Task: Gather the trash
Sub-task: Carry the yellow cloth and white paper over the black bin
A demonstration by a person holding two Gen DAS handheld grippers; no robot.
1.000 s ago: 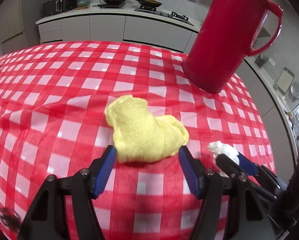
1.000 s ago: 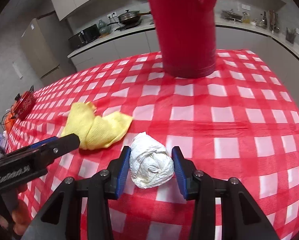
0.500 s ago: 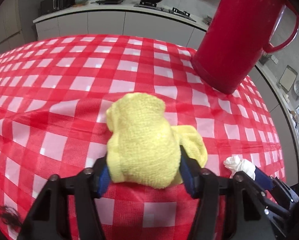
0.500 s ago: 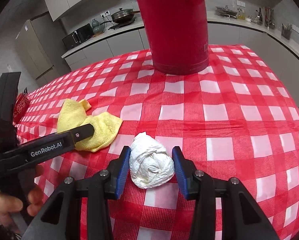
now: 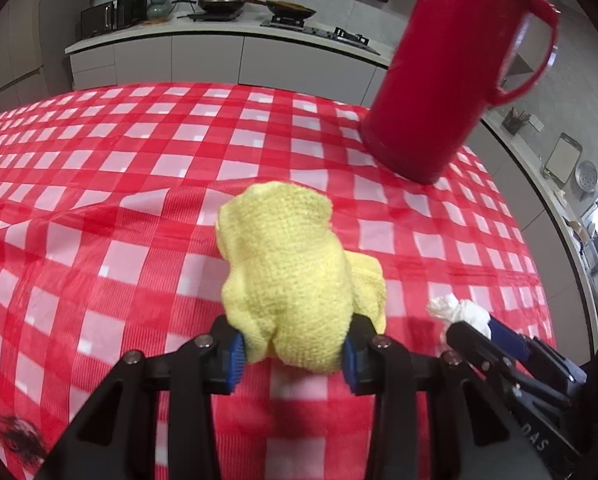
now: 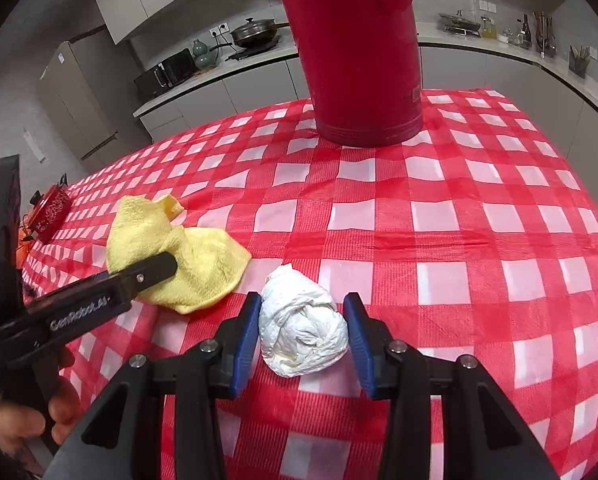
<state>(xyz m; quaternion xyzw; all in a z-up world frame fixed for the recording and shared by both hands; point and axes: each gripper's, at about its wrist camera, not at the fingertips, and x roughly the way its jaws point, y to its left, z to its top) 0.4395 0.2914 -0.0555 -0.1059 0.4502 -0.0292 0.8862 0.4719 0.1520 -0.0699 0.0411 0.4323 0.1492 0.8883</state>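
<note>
Yellow knit cloth (image 5: pixel 291 276) bunched | left tongs (image 5: pixel 293 354) closing on it | right tongs (image 6: pixel 303 336) pinch crumpled white tissue (image 6: pixel 301 332)

Grey kitchen cabinets (image 5: pixel 203 60) and a worktop (image 6: pixel 479 46) behind, perhaps a fridge (image 6: pixel 79 96) at left

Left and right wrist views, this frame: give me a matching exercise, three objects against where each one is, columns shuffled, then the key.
Things:
1. yellow cloth
2. white paper wad
3. red jug

Places:
A. standing at the far side of the checked tablecloth
B. between the closing left gripper's jaws
C. between the right gripper's jaws

Pairs: 1-B, 2-C, 3-A
</note>
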